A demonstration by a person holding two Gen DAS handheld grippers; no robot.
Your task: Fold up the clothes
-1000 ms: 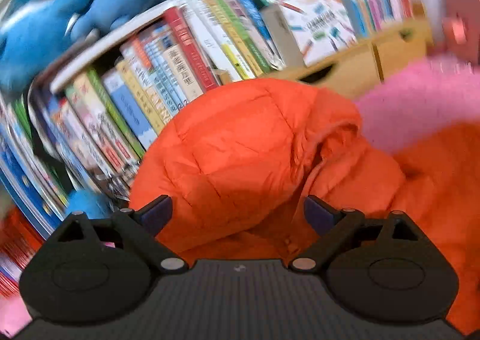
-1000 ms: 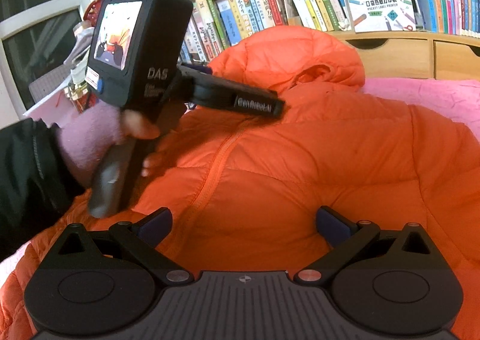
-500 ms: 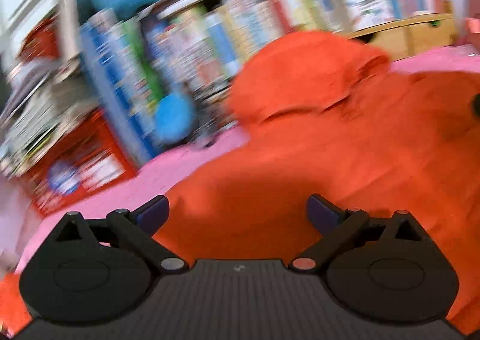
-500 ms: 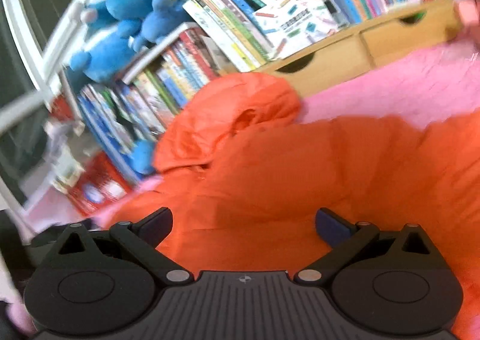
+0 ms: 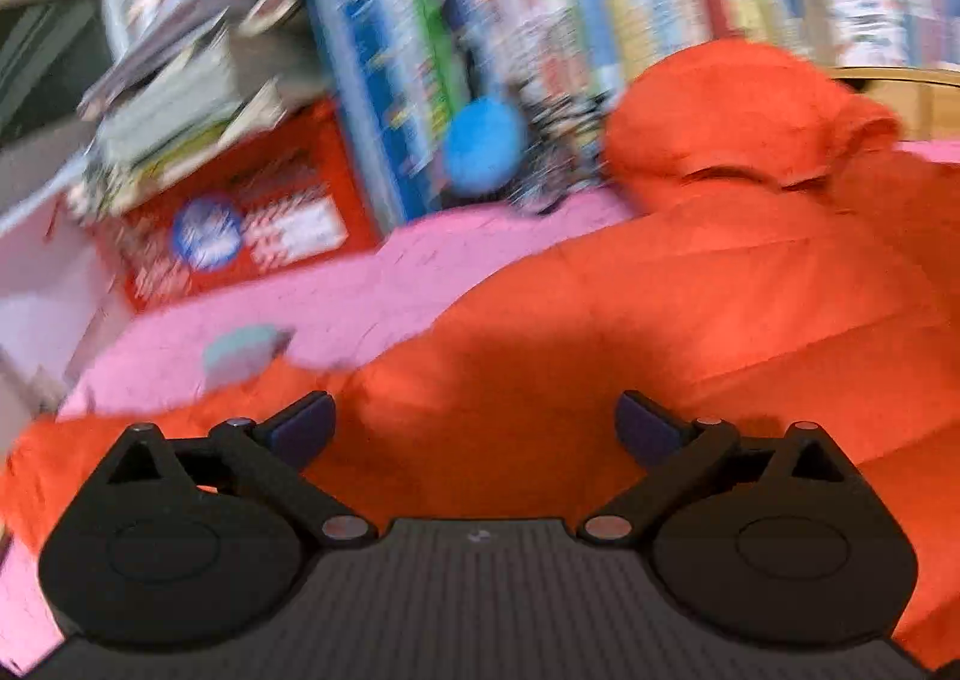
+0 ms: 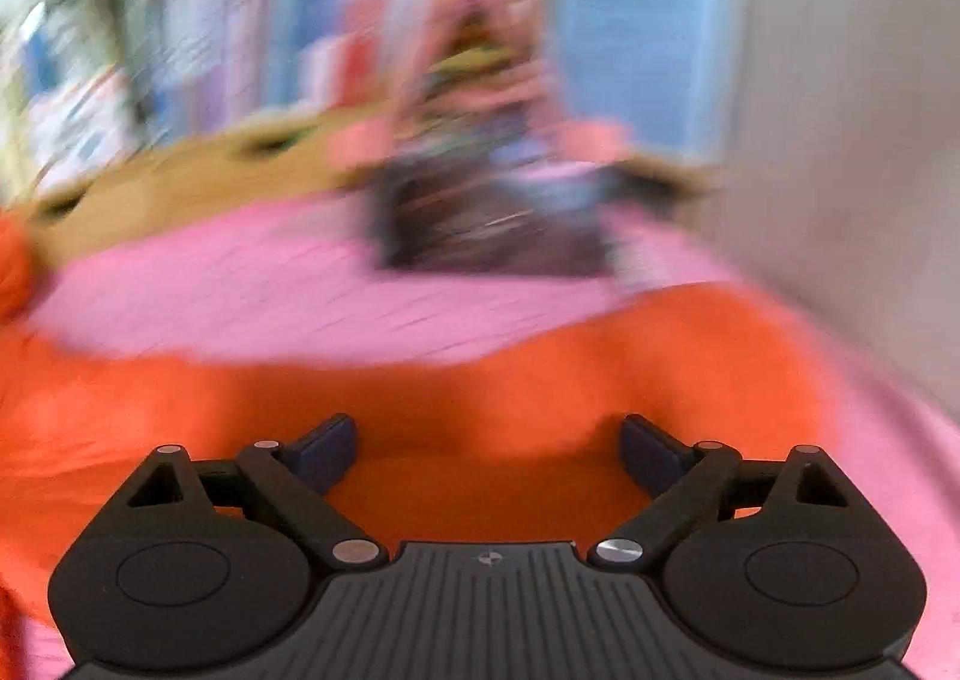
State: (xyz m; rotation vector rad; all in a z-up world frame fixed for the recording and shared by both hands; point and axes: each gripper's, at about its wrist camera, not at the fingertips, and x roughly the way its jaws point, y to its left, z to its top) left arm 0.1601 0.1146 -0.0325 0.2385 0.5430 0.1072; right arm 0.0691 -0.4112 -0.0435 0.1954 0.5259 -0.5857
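An orange puffer jacket [image 5: 690,308] is lying spread across a pink bed cover [image 5: 336,302], filling the near and right part of the left wrist view. Its hood [image 5: 738,122] is bunching up at the far end, sitting just in front of a row of books [image 5: 540,44] on a shelf. A round blue thing [image 5: 483,146] is showing against the books, just left of the hood. Further left, a red box [image 5: 240,224] with a blue round label is standing at the edge of the bed cover, with loose stacked papers [image 5: 174,110] piled above it. All of the background is blurring.

The left tool [image 5: 474,425] is hovering over the jacket with its two fingers spread wide, nothing between them; its dark finger pads [image 5: 303,428] are showing against the orange fabric.

In the right wrist view the right tool [image 6: 486,449] is likewise standing wide apart and pinching nothing, poised over another part of the jacket [image 6: 420,416], whose far edge is lying on the pink cover [image 6: 270,290]. Beyond it, a dark blurred object [image 6: 486,230] is sitting on the cover near a wooden drawer unit [image 6: 180,176]. A pale blue panel [image 6: 642,44] is standing at the far right, beside a grey wall [image 6: 840,110]. This view is too smeared to tell finer detail.
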